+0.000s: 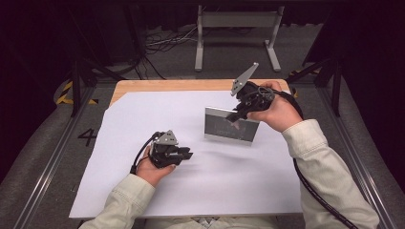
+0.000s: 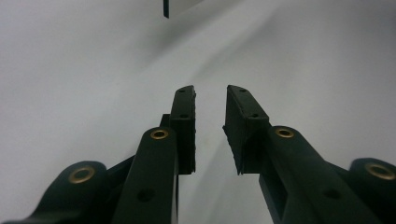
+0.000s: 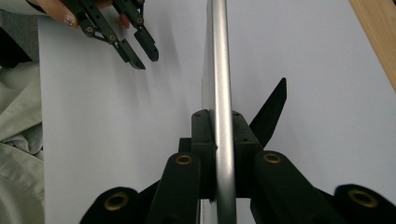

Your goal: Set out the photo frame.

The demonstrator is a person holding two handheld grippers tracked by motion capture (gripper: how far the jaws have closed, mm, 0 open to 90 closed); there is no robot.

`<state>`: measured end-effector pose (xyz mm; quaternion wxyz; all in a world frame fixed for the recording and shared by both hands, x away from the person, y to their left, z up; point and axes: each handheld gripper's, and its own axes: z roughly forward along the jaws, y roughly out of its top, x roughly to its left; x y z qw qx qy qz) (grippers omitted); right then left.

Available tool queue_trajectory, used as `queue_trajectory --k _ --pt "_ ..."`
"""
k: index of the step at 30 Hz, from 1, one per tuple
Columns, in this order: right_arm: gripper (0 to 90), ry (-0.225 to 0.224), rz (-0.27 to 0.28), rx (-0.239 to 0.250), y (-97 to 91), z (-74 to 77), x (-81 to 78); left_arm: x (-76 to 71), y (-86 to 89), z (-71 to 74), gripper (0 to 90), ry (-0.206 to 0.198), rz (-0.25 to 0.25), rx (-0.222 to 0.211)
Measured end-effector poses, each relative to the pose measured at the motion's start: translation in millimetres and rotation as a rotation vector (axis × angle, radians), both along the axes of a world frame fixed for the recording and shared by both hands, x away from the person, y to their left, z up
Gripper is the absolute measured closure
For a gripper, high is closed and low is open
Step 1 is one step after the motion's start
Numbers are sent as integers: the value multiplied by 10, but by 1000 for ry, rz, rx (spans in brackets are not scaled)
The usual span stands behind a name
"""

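We steady a framed panel upright

Our right tool (image 3: pixel 218 135) clamps the stiff, slippery, fragile-looking silver frame (image 1: pixel 231 125) by its top edge; left tool (image 2: pixel 210 130) narrowly parted, empty.

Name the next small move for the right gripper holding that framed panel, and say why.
Probably lower the framed panel gently until it rests steady on the white sheet. The right gripper is clamped on its silver top edge and holds it upright on edge, while the left gripper sits apart with nothing between its jaws, so nothing else steadies it.
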<state>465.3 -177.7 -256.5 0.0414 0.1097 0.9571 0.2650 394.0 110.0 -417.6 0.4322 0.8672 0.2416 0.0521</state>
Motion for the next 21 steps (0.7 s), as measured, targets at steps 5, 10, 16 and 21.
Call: queue_trajectory --k 5,10,16,21 --pt "840 26 36 -36 91 -53 48 0 5 3 741 2 -1 -2" --pt "840 45 79 -29 127 -122 148 0 4 3 741 4 -2 -3" --pt "840 68 118 -45 166 -225 243 -1 -1 -2 741 5 2 -3" --pt "840 87 148 -41 178 -311 307 0 0 0 741 6 -3 0"
